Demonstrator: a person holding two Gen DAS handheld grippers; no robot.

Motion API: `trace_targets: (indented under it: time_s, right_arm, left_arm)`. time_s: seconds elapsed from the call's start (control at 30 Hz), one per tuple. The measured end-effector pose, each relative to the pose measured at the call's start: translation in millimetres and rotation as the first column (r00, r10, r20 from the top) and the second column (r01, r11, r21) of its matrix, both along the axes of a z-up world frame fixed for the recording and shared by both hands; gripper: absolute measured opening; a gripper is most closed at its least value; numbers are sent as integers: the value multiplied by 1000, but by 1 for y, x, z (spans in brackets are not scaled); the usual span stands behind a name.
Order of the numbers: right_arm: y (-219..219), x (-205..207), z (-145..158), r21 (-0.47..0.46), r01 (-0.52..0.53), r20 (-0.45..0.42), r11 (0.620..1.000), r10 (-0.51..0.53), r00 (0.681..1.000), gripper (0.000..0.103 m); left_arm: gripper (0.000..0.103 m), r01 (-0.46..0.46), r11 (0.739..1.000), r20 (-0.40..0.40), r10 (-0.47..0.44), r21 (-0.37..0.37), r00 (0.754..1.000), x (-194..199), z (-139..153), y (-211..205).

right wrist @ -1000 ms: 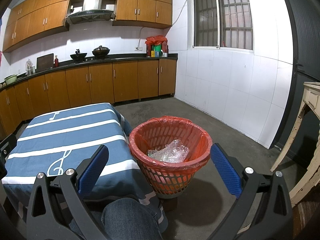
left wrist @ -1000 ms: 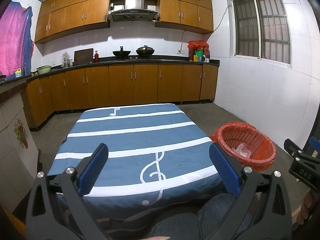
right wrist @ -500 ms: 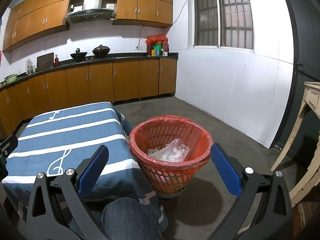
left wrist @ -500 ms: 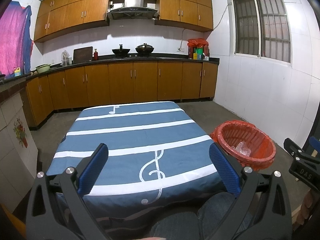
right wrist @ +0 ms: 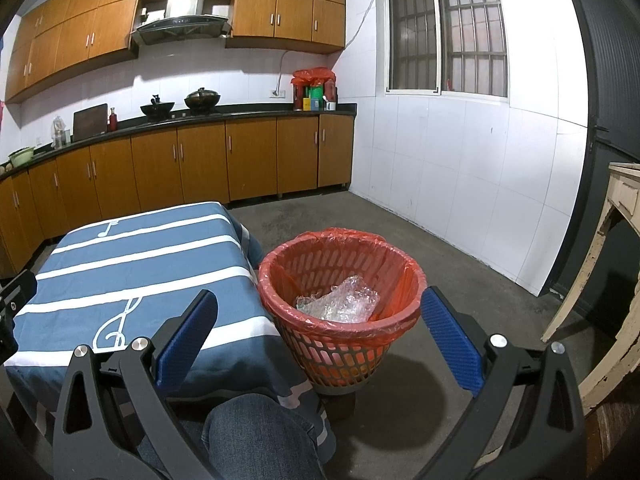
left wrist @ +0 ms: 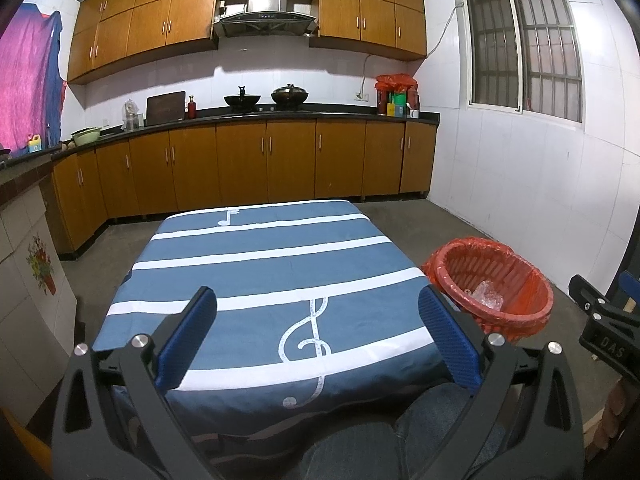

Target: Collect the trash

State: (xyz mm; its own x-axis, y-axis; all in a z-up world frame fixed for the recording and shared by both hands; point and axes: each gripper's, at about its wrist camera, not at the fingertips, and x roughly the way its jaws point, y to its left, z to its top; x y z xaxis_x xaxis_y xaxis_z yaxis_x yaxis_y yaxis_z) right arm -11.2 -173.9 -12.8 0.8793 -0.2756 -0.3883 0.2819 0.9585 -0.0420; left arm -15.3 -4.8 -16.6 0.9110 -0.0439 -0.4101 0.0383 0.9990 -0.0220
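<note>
Basically both grippers are wide and empty: left gripper (left wrist: 318, 334) over the table (left wrist: 256, 264), right gripper (right wrist: 320, 336) nearer the bin (right wrist: 340, 276) just ahead; trash (right wrist: 340, 302) (crumpled clear plastic) lies inside it.

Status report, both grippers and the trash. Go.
Left gripper open, empty, over the striped tablecloth. Right gripper open, empty, facing the red basket. Bubble wrap already inside. Nothing in the way.
</note>
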Motion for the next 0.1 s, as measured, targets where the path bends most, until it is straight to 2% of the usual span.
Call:
trace_targets:
  time_s: [0.1]
  right_arm:
    - [1, -1, 0, 0, 0, 0, 1000, 0, 1000, 101]
  left_arm:
    - [99, -2, 1000, 1, 2, 1, 1000, 0, 0, 0]
